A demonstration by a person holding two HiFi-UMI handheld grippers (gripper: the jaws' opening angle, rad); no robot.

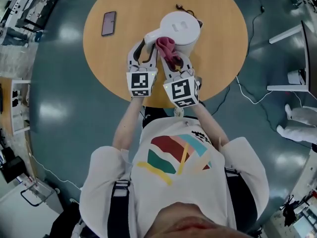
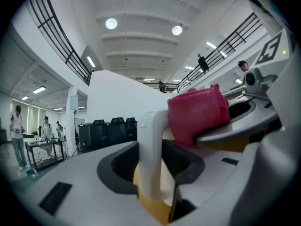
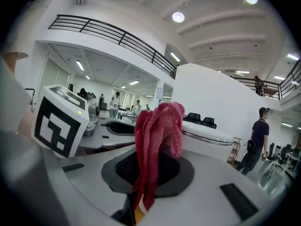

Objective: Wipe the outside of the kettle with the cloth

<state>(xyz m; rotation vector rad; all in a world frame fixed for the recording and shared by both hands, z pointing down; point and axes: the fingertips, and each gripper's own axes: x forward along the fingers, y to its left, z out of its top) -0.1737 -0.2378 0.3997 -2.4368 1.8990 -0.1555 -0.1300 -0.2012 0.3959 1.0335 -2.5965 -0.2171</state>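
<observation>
A white kettle (image 1: 181, 28) stands on the round wooden table (image 1: 129, 4), its handle (image 1: 150, 34) turned toward me. My left gripper (image 1: 146, 48) is open, and the handle (image 2: 151, 145) stands upright between its jaws with gaps on both sides. My right gripper (image 1: 173, 58) is shut on a red cloth (image 1: 167, 51), which bunches up above the jaws right at the kettle's near side. In the right gripper view the cloth (image 3: 157, 140) hangs through the jaws, with the kettle's white body (image 3: 211, 138) just behind it. From the left gripper view the cloth (image 2: 195, 111) shows just to the right of the handle.
A dark phone (image 1: 108, 23) lies on the table to the kettle's left. A black cable end (image 1: 181, 7) sits behind the kettle. A white cable (image 1: 247, 90) runs across the floor on the right, near a white desk frame (image 1: 297, 58).
</observation>
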